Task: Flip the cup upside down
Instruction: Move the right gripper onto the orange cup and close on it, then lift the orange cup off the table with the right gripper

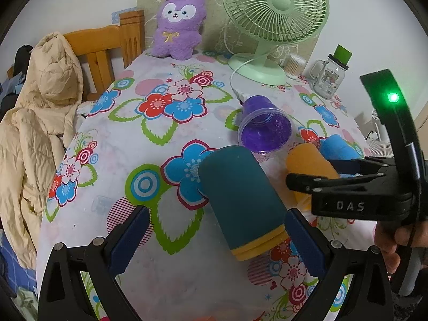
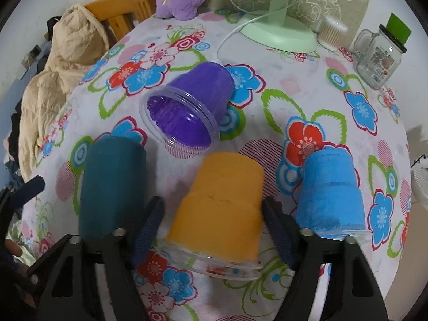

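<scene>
Purple cup (image 2: 187,104) is the odd one out here: it's lying on its side on the flowery tablecloth (image 2: 307,85), mouth toward us, well ahead of both tools. That's the one we'd guess needs flipping next, though neither gripper is on it.

Our right gripper (image 2: 214,211) has its jaws spread on either side of the orange cup (image 2: 222,203), which sits mouth-down with its clear rim on the cloth. We can't tell for sure if the pads actually touch it; it looks more like straddling than clamping. Our left gripper (image 1: 216,230) is also spread wide, with the teal cup (image 1: 240,200) between its fingers, yellow band toward the camera, and there's visible gap on the left side.

So we figure we're between cups. The next move calls for backing off the orange one, reaching forward to the purple one, pinching its wall and rotating it rim-down.

Count: four cups total, one each of purple, orange, teal and blue (image 2: 331,192). Plus one green fan (image 1: 275,8), one plush toy (image 1: 179,24), one glass jar mug (image 1: 329,77).
</scene>
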`<state>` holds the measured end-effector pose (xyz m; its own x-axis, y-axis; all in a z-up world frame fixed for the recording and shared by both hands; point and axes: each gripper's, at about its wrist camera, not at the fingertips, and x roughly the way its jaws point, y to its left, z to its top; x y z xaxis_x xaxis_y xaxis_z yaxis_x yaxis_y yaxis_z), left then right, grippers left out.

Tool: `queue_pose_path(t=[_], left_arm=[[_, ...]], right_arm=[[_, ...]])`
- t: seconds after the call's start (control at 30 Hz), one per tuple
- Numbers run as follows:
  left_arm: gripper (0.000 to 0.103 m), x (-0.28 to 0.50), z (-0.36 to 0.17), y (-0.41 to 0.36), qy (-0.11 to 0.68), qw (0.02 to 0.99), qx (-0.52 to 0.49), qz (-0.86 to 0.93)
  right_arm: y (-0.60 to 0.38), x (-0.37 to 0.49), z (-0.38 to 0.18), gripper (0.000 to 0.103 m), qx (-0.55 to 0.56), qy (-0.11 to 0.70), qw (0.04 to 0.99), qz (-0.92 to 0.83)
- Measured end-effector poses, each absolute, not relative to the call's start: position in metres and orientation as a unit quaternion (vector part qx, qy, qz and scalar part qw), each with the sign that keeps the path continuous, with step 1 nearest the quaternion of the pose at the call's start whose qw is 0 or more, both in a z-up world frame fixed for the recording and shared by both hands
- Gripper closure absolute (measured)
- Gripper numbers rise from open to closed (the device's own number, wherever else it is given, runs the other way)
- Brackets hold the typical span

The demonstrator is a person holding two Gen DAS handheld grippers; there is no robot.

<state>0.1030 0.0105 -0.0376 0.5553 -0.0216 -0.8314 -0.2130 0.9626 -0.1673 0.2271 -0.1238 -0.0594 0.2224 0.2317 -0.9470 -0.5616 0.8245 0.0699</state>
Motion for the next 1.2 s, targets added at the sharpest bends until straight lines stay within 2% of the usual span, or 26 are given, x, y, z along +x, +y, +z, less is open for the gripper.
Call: queue_pose_path(t=[0.23, 0.57, 0.63, 0.7, 1.2], left_arm=[[0.001, 0.096, -0.036, 0.008, 0.467, 0.874, -0.128, 0.050], [0.001, 0.069, -0.030, 0.006, 0.459, 0.876, -0.142, 0.047], [0.001, 0.063, -0.029, 0.006, 0.458, 0.876, -0.144, 0.047], [0.001, 0.057, -0.028, 0.005, 0.457, 0.876, -0.145, 0.047], [0.001, 0.021, -0.027, 0.003, 0.454, 0.875, -0.159, 0.054]], right_arm=[[-0.141, 0.214, -0.036, 0.033, -0.112, 0.541, 0.793, 0.255], [-0.159, 0.151, 0.001, 0.037, -0.099, 0.493, 0.825, 0.257], [-0.158, 0.139, 0.005, 0.039, -0.104, 0.486, 0.828, 0.259], [-0.159, 0.129, 0.006, 0.049, -0.107, 0.484, 0.828, 0.263], [-0.171, 0.089, -0.001, 0.049, -0.103, 0.491, 0.822, 0.268]])
